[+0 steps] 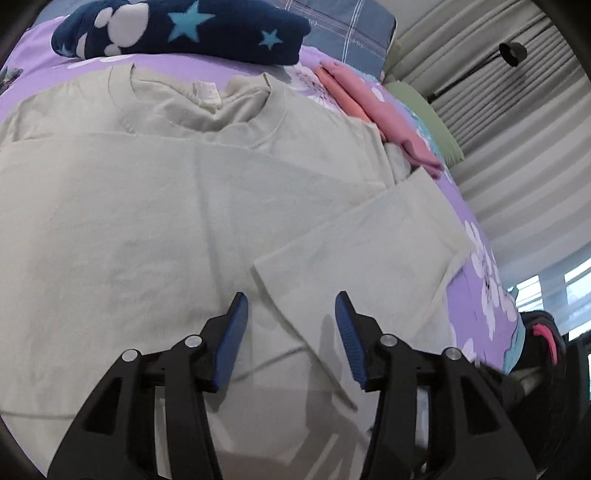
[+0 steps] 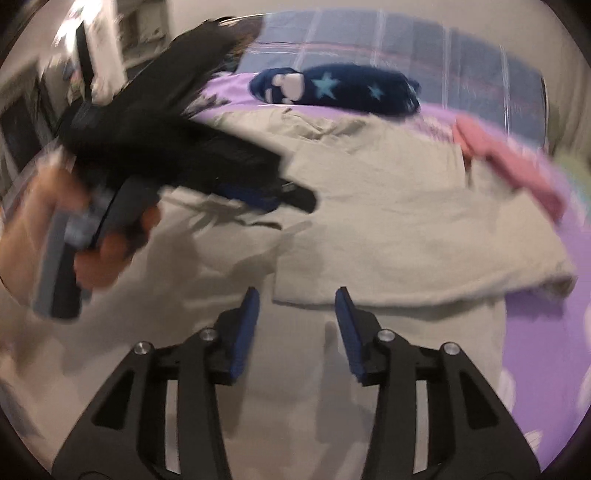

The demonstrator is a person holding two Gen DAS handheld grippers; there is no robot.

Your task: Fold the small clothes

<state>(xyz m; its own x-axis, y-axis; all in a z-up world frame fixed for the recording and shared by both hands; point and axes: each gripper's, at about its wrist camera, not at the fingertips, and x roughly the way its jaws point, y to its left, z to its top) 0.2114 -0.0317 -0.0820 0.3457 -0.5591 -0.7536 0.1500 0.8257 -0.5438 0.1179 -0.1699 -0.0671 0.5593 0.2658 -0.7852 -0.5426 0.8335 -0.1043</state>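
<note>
One fold is already made on the pale T-shirt point(image 1: 129, 221), and more folds are left. The shirt lies flat on the bed point(image 1: 491, 295), which has a purple flowered sheet, with the collar toward 12 o'clock in the left wrist view. Its side at 3 o'clock is turned in over the body — the folded panel point(image 1: 369, 251) lies across the front, and its free corner sits just ahead of the left tool point(image 1: 291, 306).

The left tool stands about half open, with nothing between its blue pads; the cloth lies under them, not pinched. The right tool point(image 2: 297, 301) is half open in the same way and empty, and the edge of the folded panel point(image 2: 406, 236) is just beyond its tips.

In the right wrist view, which is blurred, the left tool point(image 2: 266, 195) appears at 10 o'clock over the shirt, held by a hand point(image 2: 99, 236).

The side at 9 o'clock looks not yet folded, I think, and the fold from the hem up to the collar is also left. A pink garment point(image 1: 376, 110) lies at 1 o'clock beside the shirt, seemingly folded. A dark blue starred blanket point(image 1: 177, 29) rests at 12 o'clock, beyond the collar.
</note>
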